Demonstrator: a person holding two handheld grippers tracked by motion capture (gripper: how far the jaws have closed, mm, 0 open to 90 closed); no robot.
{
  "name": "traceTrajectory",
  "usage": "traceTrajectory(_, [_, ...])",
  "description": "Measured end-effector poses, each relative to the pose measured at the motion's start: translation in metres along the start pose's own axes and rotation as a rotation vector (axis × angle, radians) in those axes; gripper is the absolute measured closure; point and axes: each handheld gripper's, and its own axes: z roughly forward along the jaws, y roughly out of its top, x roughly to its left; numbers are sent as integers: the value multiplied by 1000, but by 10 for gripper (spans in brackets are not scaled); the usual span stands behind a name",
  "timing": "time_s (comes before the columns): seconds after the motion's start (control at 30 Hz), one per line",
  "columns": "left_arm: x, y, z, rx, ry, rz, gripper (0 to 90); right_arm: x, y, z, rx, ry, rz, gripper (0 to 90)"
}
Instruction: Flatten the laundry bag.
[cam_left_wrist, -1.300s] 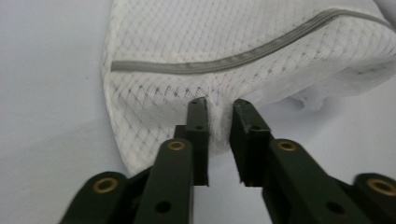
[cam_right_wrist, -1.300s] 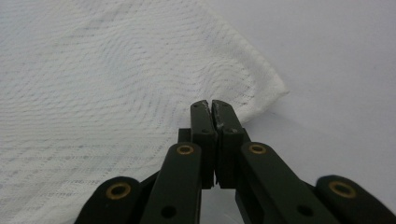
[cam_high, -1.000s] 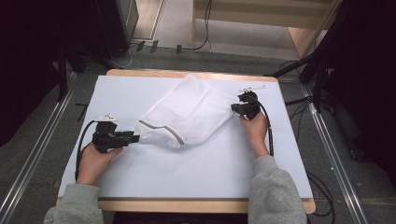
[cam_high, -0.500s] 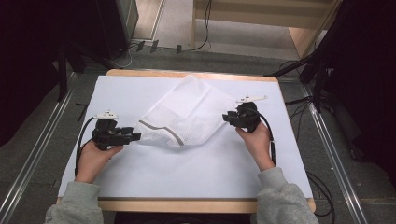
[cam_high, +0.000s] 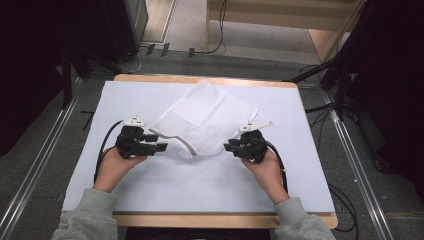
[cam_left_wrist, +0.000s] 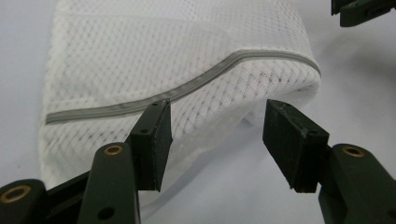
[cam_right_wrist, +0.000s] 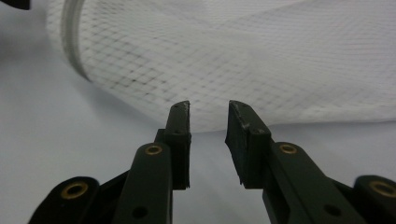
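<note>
White tabletop (cam_high: 200, 185) | left claw (cam_left_wrist: 217, 133) spread at mesh bag (cam_high: 205, 117) | right claw (cam_right_wrist: 208, 135) — narrowly parted, level

Both forearms are reaching in from the near edge, grey sleeves at the wrists. The left hand (cam_high: 114, 167) is gripping the left tongs (cam_high: 159, 147), pointing them right, jaws standing wide apart. The right hand (cam_high: 266, 167) is holding the right tongs (cam_high: 229, 147), aiming them left, jaws parted by a narrow gap
</note>
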Motion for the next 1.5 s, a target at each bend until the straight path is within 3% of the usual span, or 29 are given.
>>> traceTrajectory(0.17, [0, 7, 16, 22, 11, 16, 457, 20, -2, 4, 26, 46, -19, 759])
traceTrajectory(0.33, [5, 10, 28, 72, 23, -16, 679, 38, -3, 15, 51, 79, -53, 766])
traceTrajectory(0.5, [10, 16, 31, 62, 16, -50, 869, 50, -1, 29, 53, 114, -73, 766])
traceTrajectory(0.7, [14, 18, 39, 68, 19, -71, 882, 65, 4, 45, 49, 133, -98, 744])
traceTrajectory(1.1, [19, 17, 47, 67, 6, -96, 871, 77, 13, 74, 67, 122, -135, 698])
traceTrajectory(1.37, [18, 14, 44, 73, 7, -94, 862, 76, 16, 90, 77, 61, -171, 668])
traceTrajectory(1.5, [18, 11, 43, 78, 12, -93, 862, 73, 17, 95, 78, 28, -190, 743])
